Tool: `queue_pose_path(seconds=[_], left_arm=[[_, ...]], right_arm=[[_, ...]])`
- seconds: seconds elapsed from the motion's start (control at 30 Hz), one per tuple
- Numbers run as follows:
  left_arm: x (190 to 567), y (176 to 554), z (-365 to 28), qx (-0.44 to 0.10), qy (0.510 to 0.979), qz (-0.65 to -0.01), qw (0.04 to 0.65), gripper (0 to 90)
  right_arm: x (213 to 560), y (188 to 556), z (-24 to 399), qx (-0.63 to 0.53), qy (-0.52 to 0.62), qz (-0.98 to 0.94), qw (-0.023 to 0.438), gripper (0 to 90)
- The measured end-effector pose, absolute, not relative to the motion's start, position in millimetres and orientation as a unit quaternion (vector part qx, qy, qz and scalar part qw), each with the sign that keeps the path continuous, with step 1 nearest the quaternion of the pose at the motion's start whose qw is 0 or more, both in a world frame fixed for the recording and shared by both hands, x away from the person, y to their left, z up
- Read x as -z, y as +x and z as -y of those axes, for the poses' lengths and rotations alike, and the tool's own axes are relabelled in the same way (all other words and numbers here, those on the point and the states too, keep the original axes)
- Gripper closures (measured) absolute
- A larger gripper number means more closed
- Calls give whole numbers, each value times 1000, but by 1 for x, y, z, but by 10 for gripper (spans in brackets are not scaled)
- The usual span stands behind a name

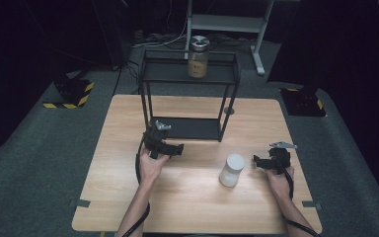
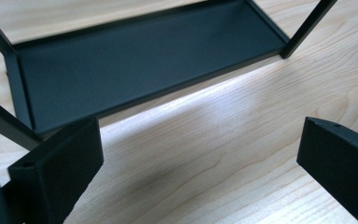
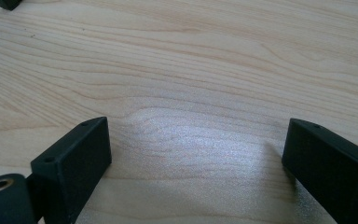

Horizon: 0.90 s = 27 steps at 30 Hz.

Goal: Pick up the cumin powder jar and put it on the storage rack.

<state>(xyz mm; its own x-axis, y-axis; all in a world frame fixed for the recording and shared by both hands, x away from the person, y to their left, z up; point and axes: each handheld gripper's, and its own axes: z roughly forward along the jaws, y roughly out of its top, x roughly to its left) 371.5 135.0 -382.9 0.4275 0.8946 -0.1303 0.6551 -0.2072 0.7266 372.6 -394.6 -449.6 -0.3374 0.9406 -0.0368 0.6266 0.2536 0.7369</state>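
Both tongs gape empty over the desk (image 1: 187, 197): left tongs (image 1: 176, 149) by black rack (image 1: 187, 129), right tongs (image 1: 257, 161) beside white jar (image 1: 232, 170).

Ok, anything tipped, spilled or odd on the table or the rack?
Nothing stands out. The white jar stands upright on the table, the amber jar upright on the rack's top shelf. No spill shows.

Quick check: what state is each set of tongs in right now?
Left tongs: open, holding nothing, above bare table near the black shelf.
Right tongs: open, holding nothing.
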Motion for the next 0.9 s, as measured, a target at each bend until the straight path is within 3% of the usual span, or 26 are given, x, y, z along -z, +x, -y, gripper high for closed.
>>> queue_pose_path(seconds=[0.9], left_arm=[[439,367,-115,-175,741,-536,365,3]], right_arm=[[450,373,395,-320,520,-753,246,70]])
